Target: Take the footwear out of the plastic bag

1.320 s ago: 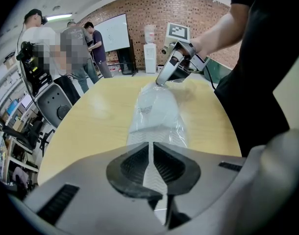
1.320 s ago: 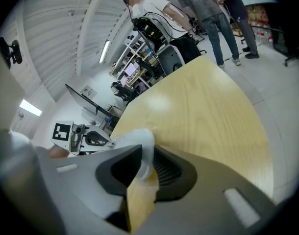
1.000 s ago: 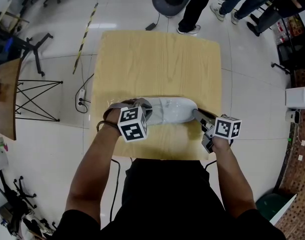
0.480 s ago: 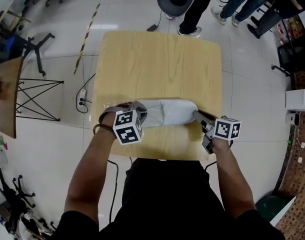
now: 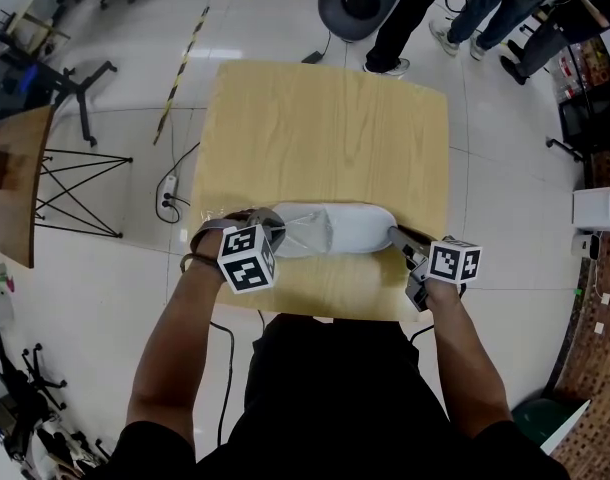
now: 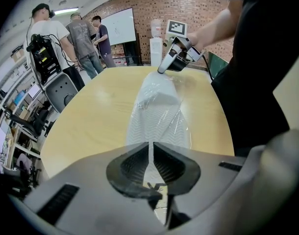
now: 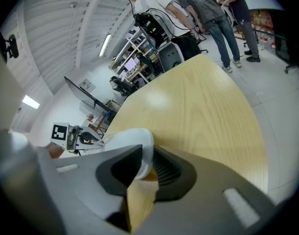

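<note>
Now the left gripper, pinching the bag, has dragged it leftward, easing it off the shoe clamped in the right gripper.

Scene is lit brightly and evenly from overhead; a ceiling strip light is seen in the right gripper view. Soft glare is noted on floor and table. Shadows are faint and short. Specular streaks are shown on plastic bag. Heavy fisheye distortion w/ dark corners is present in both gripper views; nearest foreground is rendered soft.
</note>
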`<state>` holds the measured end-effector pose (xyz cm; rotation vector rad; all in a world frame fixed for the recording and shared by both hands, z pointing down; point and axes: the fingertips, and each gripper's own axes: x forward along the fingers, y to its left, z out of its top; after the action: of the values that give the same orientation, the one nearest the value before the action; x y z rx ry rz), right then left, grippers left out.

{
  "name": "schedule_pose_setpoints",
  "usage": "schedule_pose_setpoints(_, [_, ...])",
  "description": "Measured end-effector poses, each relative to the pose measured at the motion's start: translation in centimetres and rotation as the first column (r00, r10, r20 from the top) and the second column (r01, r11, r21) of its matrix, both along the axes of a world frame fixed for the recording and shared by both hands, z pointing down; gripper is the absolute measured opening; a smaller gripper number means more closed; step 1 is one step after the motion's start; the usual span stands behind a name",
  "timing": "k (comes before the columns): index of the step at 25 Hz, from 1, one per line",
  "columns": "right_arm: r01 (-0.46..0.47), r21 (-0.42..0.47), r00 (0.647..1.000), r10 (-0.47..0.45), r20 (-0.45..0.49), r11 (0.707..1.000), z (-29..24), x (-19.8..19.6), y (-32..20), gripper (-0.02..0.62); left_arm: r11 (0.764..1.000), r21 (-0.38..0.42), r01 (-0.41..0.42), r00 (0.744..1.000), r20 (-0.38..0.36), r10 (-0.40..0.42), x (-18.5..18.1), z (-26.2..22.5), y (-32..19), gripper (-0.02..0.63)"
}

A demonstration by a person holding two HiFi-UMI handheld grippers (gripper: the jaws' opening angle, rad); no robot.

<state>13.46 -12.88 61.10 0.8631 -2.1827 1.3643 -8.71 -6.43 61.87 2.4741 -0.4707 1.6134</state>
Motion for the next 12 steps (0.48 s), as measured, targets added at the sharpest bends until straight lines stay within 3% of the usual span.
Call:
schedule_pose_setpoints(7, [0.033, 0.011, 0.999, -0.033, -0.020, 0.999, 0.1, -0.4, 0.5, 0.061, 0.999, 0.000, 0.041, 0.999, 0.002, -0.041, -1.2, 0.0, 1.2, 0.037])
schedule_pose_setpoints(10, [0.011, 0.025, 0.998, -0.009, -0.064, 1.000, 0.4, 0.4, 0.1, 0.000, 0.998, 0.006, 0.064, 0.997, 0.035, -0.064, -2.4, 0.2, 1.5, 0.030])
schedule_pose_setpoints(12, [-0.004, 0.025, 0.999, 0.005, -0.050, 1.000, 0.4, 0.7, 0.0, 0.002, 0.997, 0.011, 0.077, 0.995, 0.055, -0.078, -3.3, 0.3, 1.6, 0.021])
